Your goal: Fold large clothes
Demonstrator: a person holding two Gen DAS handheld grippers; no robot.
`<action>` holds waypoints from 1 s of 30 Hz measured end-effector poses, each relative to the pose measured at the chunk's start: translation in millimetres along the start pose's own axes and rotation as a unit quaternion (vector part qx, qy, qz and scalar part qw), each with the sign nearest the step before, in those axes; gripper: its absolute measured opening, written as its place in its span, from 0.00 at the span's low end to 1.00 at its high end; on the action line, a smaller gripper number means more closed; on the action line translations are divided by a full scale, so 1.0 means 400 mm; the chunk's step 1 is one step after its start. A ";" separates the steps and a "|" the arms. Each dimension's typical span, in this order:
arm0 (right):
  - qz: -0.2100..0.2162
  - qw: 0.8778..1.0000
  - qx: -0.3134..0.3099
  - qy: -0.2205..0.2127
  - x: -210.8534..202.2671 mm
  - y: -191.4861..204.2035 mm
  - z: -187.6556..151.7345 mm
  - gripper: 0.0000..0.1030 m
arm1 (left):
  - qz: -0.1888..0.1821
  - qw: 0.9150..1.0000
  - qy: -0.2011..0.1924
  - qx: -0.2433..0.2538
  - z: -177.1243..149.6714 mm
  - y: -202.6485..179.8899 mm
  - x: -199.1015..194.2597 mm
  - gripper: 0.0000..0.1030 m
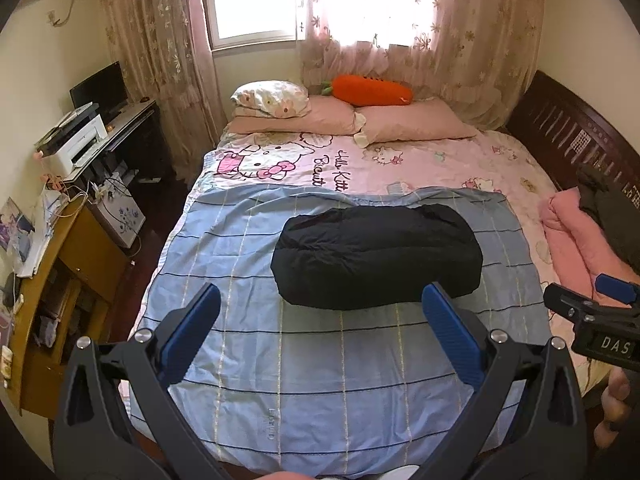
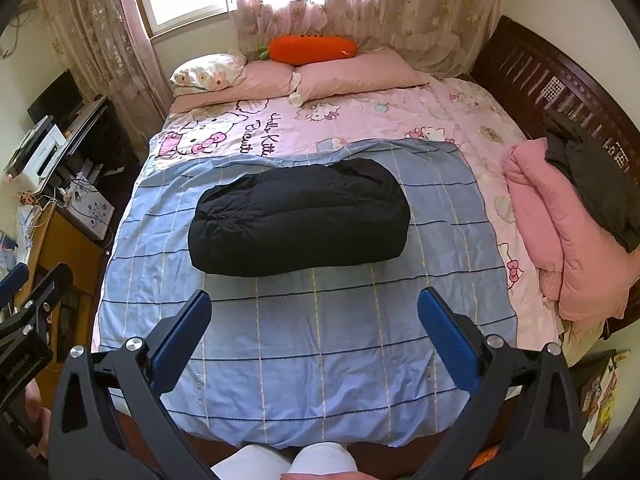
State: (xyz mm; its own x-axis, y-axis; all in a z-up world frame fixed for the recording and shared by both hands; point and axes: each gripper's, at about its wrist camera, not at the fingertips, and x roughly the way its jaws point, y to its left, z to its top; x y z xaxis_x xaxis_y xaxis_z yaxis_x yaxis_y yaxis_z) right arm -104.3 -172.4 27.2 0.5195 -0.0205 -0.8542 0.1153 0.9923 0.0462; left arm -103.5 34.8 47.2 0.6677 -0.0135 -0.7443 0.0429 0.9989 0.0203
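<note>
A big black puffy coat (image 1: 376,256) lies folded into a fat, rounded bundle. It looks soft and full of air, with a few long creases running across it. It sits in the middle of a blue checked blanket (image 1: 320,360) on the bed (image 2: 460,120).

The left gripper (image 1: 322,312) hangs over the near part of the blanket. Its two blue fingers are spread wide apart and hold nothing. The coat is at 12 o'clock from it, just past the fingertips. The right gripper (image 2: 314,310) hangs over the blanket too, fingers also spread wide and empty. The coat is at 12 o'clock from it, a little further off.

In the left wrist view, the right gripper shows at 3 o'clock, and white letters on it read "DAS".

The pink sheet (image 1: 400,160) past the blanket has cartoon cats on it and pink writing that reads "Hello Kitty". A second word under it is too hard to read.

A pink quilt (image 2: 560,232) with a dark piece of clothing (image 2: 592,176) on top lies at 3 o'clock on the bed. An orange carrot pillow (image 2: 312,50) lies at 12 o'clock by the window.
</note>
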 end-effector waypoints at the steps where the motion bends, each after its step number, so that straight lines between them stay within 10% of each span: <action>1: 0.001 1.000 0.000 0.001 0.001 0.000 -0.001 0.99 | 0.001 1.000 0.002 0.002 0.001 -0.002 0.003 0.98; 30: 0.006 1.000 -0.008 0.011 0.020 -0.007 -0.008 0.99 | -0.004 1.000 0.014 -0.008 -0.017 -0.018 0.027 0.98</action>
State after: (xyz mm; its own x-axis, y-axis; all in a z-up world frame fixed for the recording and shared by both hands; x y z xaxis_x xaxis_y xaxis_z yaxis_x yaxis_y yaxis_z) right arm -103.0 -174.9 18.5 0.5025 -0.0069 -0.8645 0.0960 0.9942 0.0478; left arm -101.5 27.8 34.3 0.6470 -0.0208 -0.7622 0.0365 0.9993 0.0037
